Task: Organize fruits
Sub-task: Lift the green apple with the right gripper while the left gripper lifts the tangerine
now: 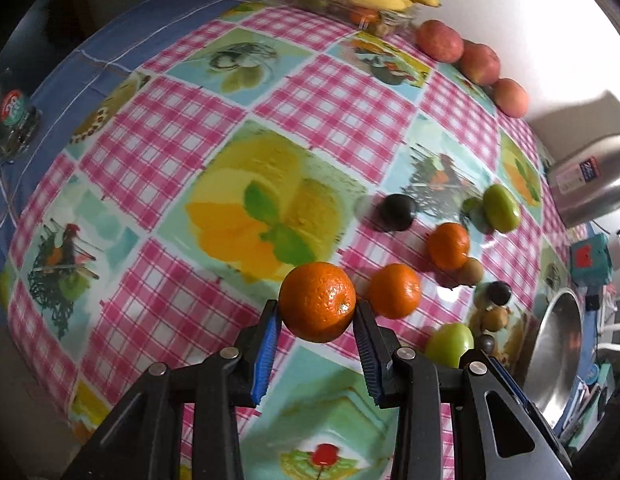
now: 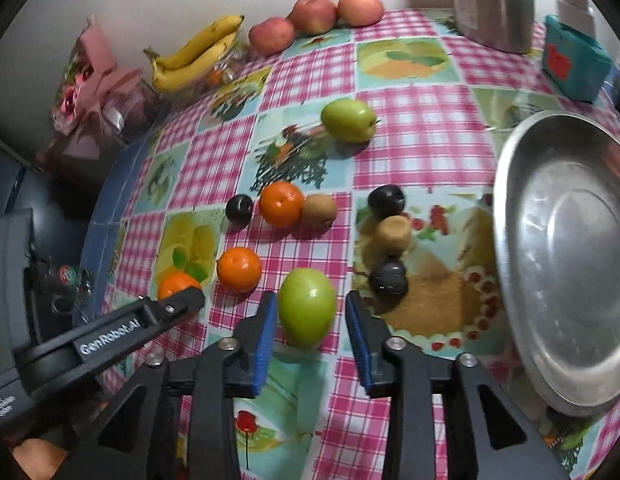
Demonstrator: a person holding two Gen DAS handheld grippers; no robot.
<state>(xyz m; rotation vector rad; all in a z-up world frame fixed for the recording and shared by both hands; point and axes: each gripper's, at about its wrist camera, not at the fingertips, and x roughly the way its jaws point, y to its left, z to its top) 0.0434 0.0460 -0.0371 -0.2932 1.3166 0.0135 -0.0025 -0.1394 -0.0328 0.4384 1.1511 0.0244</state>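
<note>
Barely started, judging by the layout: the steel bowl (image 2: pixel 566 264) to the right of the right tongs (image 2: pixel 311 312) holds nothing yet. An orange (image 1: pixel 317 301) is pinched between the pads of the left tongs (image 1: pixel 316 320), narrowly open around it, just above or on the tablecloth (image 1: pixel 182 136); which, cannot be told. A green apple (image 2: pixel 307 306) sits between the right tongs' blue pads with gaps visible on both sides, so it is not gripped. Just beyond the tips, two more oranges (image 2: pixel 239 269), kiwis (image 2: pixel 319 208), dark plums (image 2: pixel 387 283) and a tan fruit (image 2: pixel 395 233) lie scattered. Further out, a second green apple (image 2: pixel 348 120) is left loose. Farthest, by the wall, three red apples (image 2: pixel 314 14) stand in a row beside bananas (image 2: pixel 194 60), possibly sorted already. Most fruit is judged still to be grouped.
</note>
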